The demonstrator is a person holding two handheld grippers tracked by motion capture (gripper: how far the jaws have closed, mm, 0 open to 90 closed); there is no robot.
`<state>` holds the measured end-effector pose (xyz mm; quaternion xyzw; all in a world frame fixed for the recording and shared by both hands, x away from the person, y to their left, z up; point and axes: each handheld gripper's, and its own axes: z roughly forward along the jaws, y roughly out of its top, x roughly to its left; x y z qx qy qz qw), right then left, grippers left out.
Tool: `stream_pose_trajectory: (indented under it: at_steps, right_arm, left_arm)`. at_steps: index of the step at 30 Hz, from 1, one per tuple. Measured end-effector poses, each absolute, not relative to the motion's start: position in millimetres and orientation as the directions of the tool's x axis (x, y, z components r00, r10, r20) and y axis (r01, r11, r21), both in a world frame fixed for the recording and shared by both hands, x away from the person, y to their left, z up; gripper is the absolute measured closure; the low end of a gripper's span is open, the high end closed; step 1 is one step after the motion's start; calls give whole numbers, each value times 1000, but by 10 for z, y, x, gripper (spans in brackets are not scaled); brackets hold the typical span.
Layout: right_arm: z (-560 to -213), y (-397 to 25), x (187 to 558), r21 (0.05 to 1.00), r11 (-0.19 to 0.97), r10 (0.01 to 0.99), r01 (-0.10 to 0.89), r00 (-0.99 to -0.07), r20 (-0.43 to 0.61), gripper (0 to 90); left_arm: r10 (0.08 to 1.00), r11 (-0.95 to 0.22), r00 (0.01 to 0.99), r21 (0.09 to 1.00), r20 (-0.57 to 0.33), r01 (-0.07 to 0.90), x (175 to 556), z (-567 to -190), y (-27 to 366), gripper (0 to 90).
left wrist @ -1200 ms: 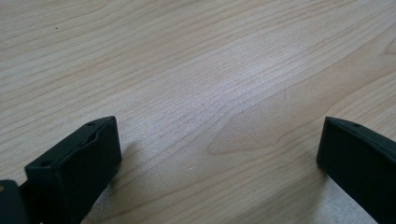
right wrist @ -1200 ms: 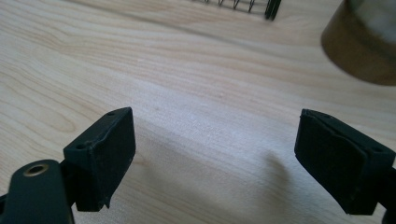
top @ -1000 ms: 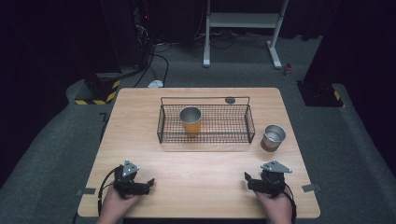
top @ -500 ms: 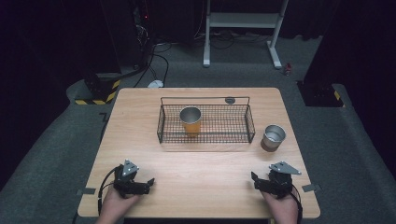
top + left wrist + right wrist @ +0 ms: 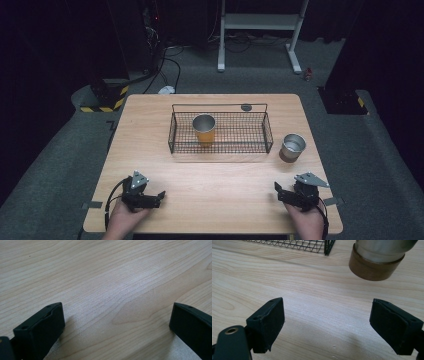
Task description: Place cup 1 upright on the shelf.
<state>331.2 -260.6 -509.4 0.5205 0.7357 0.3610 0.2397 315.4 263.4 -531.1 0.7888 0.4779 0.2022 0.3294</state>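
A black wire basket (image 5: 265,131) stands on the wooden table (image 5: 150,130), and an orange cup with a metal rim (image 5: 204,129) stands upright inside its left half. Right of the basket, a steel cup with a brown base (image 5: 292,147) rests on the table; its base (image 5: 375,263) lies ahead of my right gripper. My left gripper (image 5: 159,197) rests open near the front left edge, jaws wide over bare wood (image 5: 115,315). My right gripper (image 5: 278,189) sits open near the front right edge, nothing between its jaws (image 5: 327,320).
A small dark round disc (image 5: 246,107) lies on the table behind the basket. The basket's corner (image 5: 327,247) shows far ahead of the right gripper. Beyond the table are cables, a white stand (image 5: 260,22) and yellow-black striped floor markers (image 5: 102,107).
My right gripper has slid a little to the right and toward the front edge. The left gripper, cups and basket have not moved.
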Motion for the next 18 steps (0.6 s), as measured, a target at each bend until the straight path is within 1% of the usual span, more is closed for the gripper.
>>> stream_pose_trajectory:
  at_steps: [10,18]
  right_arm:
    - [-5116,-2703,3337,780,191,948,596,-319,12,127]
    - [-5093,-2720,3342,786,201,947,584,-322,-2,127]
  left_arm:
    - [890,-322,457,714,4,622,3152,-5312,2630,3]
    - [891,-321,455,714,4,622,3152,-5313,2628,3]
